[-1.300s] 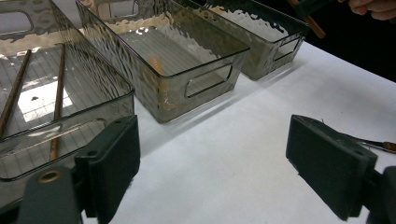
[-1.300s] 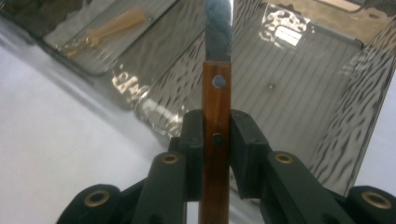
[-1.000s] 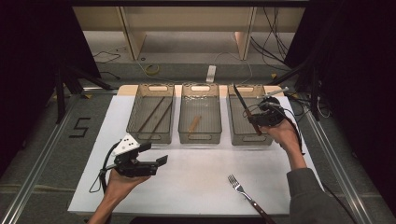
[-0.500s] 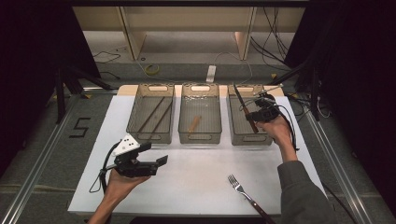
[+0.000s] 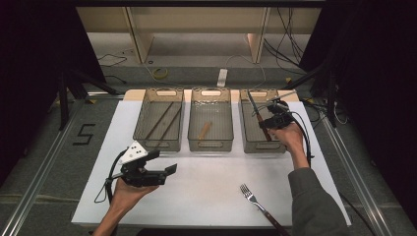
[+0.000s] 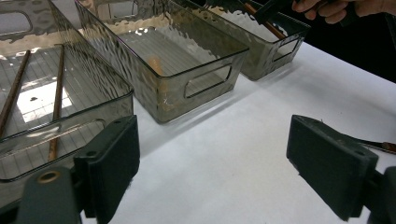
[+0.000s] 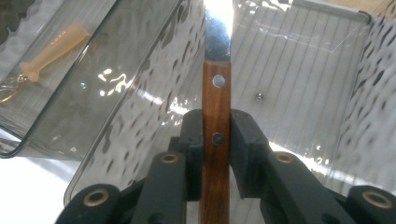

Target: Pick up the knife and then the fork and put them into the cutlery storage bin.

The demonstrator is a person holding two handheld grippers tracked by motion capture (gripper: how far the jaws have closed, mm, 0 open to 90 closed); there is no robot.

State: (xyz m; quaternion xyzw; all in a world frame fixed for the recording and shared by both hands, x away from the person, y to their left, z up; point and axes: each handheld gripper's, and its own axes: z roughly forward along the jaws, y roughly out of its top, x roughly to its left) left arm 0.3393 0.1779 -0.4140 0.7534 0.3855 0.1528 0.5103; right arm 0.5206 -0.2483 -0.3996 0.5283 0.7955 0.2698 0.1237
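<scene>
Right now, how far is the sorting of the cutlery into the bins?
Done: two sticks lie in the left bin, a pale utensil in the middle bin. In hand: the right gripper holds a knife over the right bin. Left: the fork on the table; the left gripper is open.

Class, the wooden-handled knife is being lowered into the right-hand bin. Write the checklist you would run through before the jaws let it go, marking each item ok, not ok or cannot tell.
1. Right hand-held gripper clamped on the knife handle: ok.
2. Knife over the right bin: ok.
3. Blade tip touching the bin floor: cannot tell.
4. Left hand-held gripper open and apart from the bins: ok.
5. Fork sorted: not ok, it lies on the table.
</scene>
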